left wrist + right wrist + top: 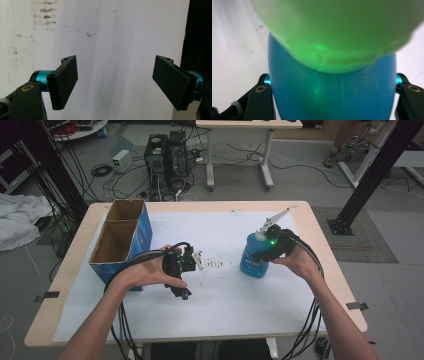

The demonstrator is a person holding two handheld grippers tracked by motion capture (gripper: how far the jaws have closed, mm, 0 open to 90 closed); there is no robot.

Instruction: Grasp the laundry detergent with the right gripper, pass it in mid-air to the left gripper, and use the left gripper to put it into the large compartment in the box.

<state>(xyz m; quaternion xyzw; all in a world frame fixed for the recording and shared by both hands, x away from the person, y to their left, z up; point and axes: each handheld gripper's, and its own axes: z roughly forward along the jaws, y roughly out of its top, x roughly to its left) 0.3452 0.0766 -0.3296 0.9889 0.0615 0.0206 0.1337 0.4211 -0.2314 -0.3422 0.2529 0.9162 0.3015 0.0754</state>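
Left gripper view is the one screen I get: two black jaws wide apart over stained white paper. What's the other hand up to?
Observer: The right gripper has its jaws against both sides of a blue bottle standing upright on the paper.
Operator: What sort of bottle?
Observer: It has a white pump top with a long spout pointing up and away from the person.
Operator: Anything else out there?
Observer: An open blue cardboard box stands at the paper's left edge, next to the left hand.

Bare white sheet lies open between cardboard box at left and blue bottle at right.
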